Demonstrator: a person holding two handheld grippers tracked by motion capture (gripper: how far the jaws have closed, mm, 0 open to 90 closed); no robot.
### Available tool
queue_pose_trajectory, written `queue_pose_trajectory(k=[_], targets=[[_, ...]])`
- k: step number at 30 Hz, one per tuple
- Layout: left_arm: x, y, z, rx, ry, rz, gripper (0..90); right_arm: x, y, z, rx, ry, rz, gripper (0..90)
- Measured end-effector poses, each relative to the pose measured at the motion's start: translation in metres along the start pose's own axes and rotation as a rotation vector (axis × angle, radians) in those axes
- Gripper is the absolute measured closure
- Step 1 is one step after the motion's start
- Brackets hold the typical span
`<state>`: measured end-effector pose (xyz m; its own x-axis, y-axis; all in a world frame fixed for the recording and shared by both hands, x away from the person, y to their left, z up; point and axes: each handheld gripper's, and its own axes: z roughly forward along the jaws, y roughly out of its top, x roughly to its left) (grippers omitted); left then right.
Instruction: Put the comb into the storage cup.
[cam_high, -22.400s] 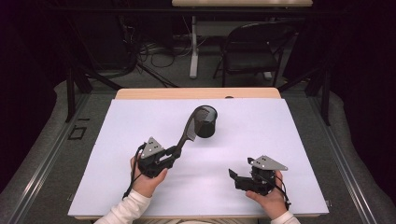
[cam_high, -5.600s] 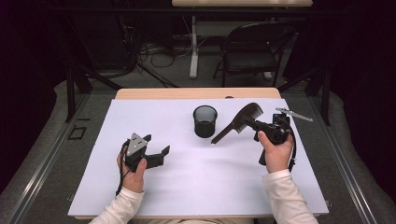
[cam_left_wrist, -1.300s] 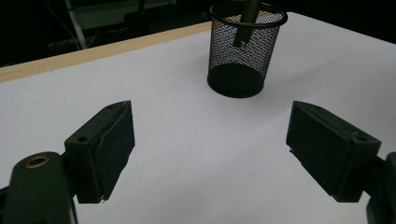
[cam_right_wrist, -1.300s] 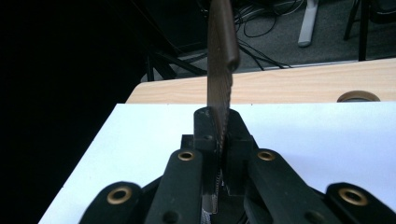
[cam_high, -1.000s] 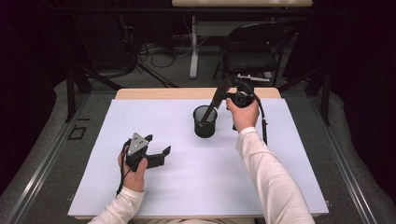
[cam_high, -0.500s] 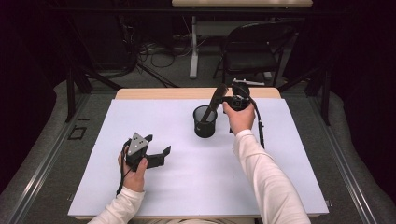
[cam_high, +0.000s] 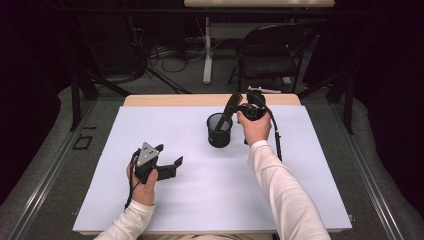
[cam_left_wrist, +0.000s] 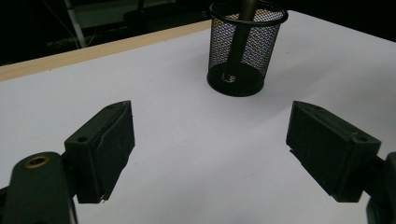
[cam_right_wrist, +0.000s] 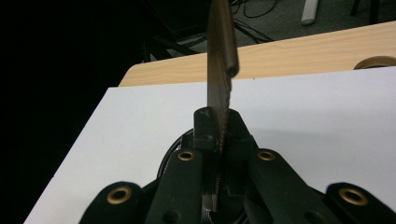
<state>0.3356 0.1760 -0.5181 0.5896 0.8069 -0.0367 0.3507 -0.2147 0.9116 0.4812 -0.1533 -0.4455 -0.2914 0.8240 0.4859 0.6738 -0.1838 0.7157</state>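
Comb (cam_high: 231, 106) in one mesh cup (cam_high: 220, 131)

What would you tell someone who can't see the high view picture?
The right gripper holds a dark comb tilted with its lower end inside a black mesh cup on a white table. The left gripper rests open nearer the person, holding nothing.

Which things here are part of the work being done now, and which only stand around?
Part of the work:
- comb, clamped in the right hand-held gripper, lower end inside the cup
- black mesh cup
- right hand-held gripper

Standing around:
- left hand-held gripper, open, resting on the white sheet
- folding chair behind the table
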Motion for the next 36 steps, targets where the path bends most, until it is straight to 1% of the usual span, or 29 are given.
queue_pose_trajectory(k=[6, 16, 23, 30, 36], targets=[[0.000, 0.000, 0.000, 0.001, 0.000, 0.002, 15.7, -0.003, -0.003, 0.002, -0.002, 0.003, 0.005, 86.9], [0.000, 0.000, 0.000, 0.002, 0.000, 0.004, 15.7, -0.007, -0.003, 0.001, 0.000, 0.010, 0.022, 86.9], [0.000, 0.000, 0.000, 0.004, -0.002, 0.006, 15.7, -0.010, -0.003, 0.001, 0.003, 0.014, 0.022, 86.7], [0.000, 0.000, 0.001, 0.005, -0.001, 0.006, 15.7, -0.016, -0.003, 0.001, 0.006, -0.007, 0.032, 86.5], [0.000, 0.000, 0.001, 0.007, -0.001, 0.007, 15.7, -0.022, -0.003, -0.001, 0.007, -0.013, 0.041, 85.8]])
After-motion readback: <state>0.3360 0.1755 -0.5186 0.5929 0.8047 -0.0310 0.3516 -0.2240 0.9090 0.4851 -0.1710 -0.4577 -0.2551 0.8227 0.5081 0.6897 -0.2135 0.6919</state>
